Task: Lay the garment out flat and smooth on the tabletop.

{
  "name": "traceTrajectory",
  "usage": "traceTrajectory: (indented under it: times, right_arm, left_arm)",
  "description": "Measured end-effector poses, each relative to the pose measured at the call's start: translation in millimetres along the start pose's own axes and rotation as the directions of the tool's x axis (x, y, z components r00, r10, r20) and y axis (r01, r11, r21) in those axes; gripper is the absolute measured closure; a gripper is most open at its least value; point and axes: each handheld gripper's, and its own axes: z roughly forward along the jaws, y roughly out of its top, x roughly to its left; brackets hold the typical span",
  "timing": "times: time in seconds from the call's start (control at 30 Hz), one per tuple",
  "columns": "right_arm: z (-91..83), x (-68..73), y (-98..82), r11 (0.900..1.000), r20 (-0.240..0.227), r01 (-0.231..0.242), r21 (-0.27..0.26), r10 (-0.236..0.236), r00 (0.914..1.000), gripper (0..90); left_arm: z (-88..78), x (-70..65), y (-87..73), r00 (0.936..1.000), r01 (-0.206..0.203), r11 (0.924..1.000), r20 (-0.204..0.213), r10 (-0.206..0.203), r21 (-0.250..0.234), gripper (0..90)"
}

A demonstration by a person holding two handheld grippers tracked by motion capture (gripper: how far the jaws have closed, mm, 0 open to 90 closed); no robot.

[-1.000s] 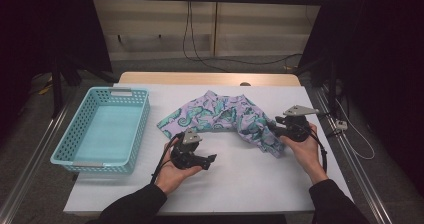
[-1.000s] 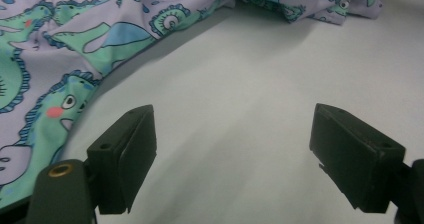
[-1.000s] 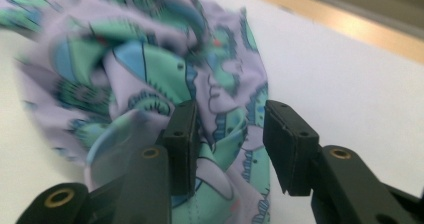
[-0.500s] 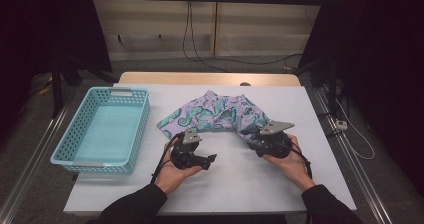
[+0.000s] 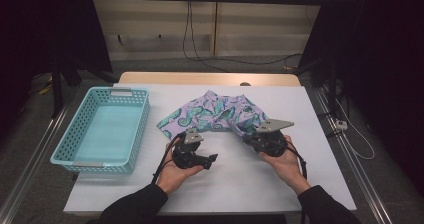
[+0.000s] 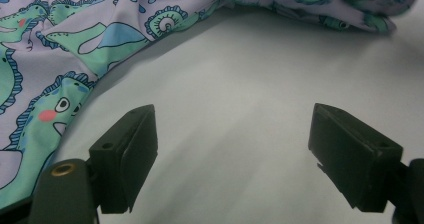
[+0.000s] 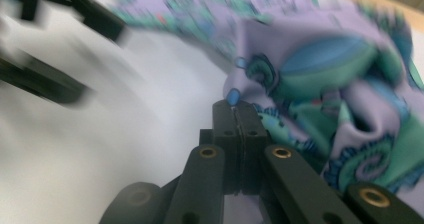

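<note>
- Two grippers were ours; our right gripper [image 5: 243, 134] slid in along the table [image 5: 240, 184] from the cloth's [image 5: 220, 113] right side toward the middle; its jaws had just been closing, pressed flat together at the cloth's edge; whether they pinched it we could not tell.
- Our left gripper [image 5: 212, 159] waited just before the cloth, jaws wide, holding nothing.
- Beside the cloth sat the basket [image 5: 140, 129]; folding had likely begun.
</note>
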Motion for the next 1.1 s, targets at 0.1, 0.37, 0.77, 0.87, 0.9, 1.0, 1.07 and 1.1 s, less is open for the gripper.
traceTrajectory:
  times: [0.1, 0.37, 0.77, 0.87, 0.9, 1.0, 1.07, 1.1]
  right_arm:
    - [-5.6, 10.4, 15.1, 0.998, -0.054, -0.015, -0.065, 0.011, 0.9985, 89.9]
    - [-14.8, 31.3, 66.1, 0.974, -0.155, -0.024, -0.224, -0.011, 0.9878, 90.0]
    - [-33.5, 1.3, 46.8, 0.963, -0.101, -0.095, -0.252, 0.071, 0.9923, 90.0]
    - [-44.9, -10.1, 28.6, 0.964, -0.087, -0.120, -0.235, 0.102, 0.9910, 90.0]
    - [-48.8, -13.7, 22.1, 0.964, -0.080, -0.128, -0.231, 0.112, 0.9904, 90.0]
    - [-58.5, -23.7, 0.0, 0.966, -0.062, -0.155, -0.205, 0.145, 0.9875, 90.0]
    - [-62.9, -29.3, -16.6, 0.971, -0.056, -0.167, -0.169, 0.160, 0.9856, 90.0]
    - [-64.3, -32.3, -25.5, 0.974, -0.046, -0.168, -0.152, 0.163, 0.9856, 90.0]
  left_arm:
    - [1.4, -0.9, 0.2, 0.9999, 0.007, 1.0000, 0.009, -0.007, -0.005, 21.9]
    - [0.9, -1.2, 0.2, 0.9998, 0.011, 0.9999, 0.014, -0.011, -0.010, 25.6]
    - [4.7, -6.6, 1.7, 0.9989, 0.001, 1.0000, 0.047, -0.001, -0.009, 31.3]
    - [8.2, -11.3, 2.0, 0.9984, -0.004, 1.0000, 0.056, 0.004, -0.004, 32.2]
    - [8.8, -13.0, 2.2, 0.9981, -0.001, 1.0000, 0.062, 0.001, -0.001, 32.8]
    - [10.4, -17.4, 3.6, 0.9967, 0.002, 1.0000, 0.081, -0.002, 0.002, 35.3]
    - [11.5, -19.4, 4.5, 0.9958, -0.003, 1.0000, 0.091, 0.003, 0.002, 40.5]
    - [12.1, -20.2, 4.8, 0.9964, -0.011, 0.9999, 0.084, 0.010, 0.007, 41.8]
